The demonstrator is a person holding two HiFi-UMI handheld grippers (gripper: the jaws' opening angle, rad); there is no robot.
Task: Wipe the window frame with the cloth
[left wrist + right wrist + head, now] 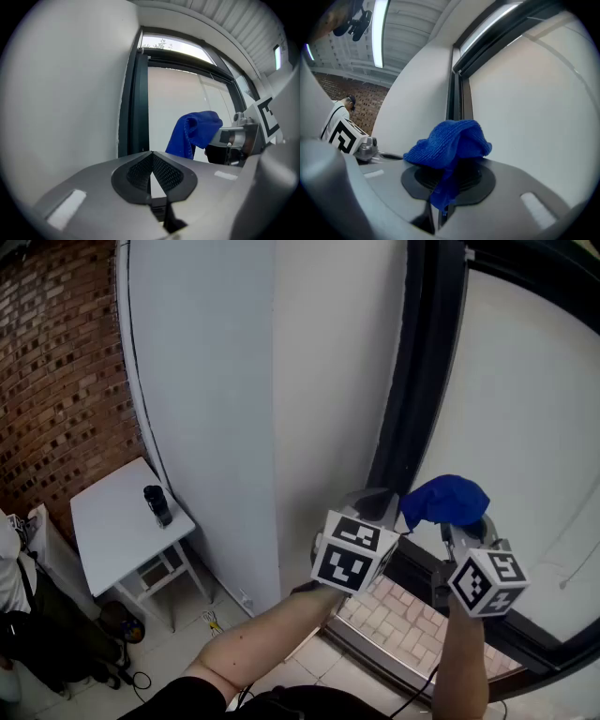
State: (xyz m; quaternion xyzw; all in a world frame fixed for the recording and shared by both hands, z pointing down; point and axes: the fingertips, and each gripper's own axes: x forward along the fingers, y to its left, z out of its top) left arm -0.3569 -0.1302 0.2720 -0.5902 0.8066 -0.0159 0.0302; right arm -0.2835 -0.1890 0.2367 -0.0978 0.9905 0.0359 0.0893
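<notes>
A bunched blue cloth [444, 500] [449, 145] [194, 133] is clamped in my right gripper [450, 521] [447, 176], which is shut on it, folds spilling over the jaw tips. It hangs just right of the dark vertical window frame [419, 362] [456, 93] [134, 103], apart from it, in front of the white-covered pane [525, 409]. My left gripper [375, 505] [151, 172] is shut with nothing between its jaws, beside the frame's lower part, left of the cloth.
A white wall panel [234, 399] runs left of the frame. Below stands a small white table [117, 521] with a dark bottle [157, 505]. A brick wall [56, 362] is far left. A person [336, 117] stands behind.
</notes>
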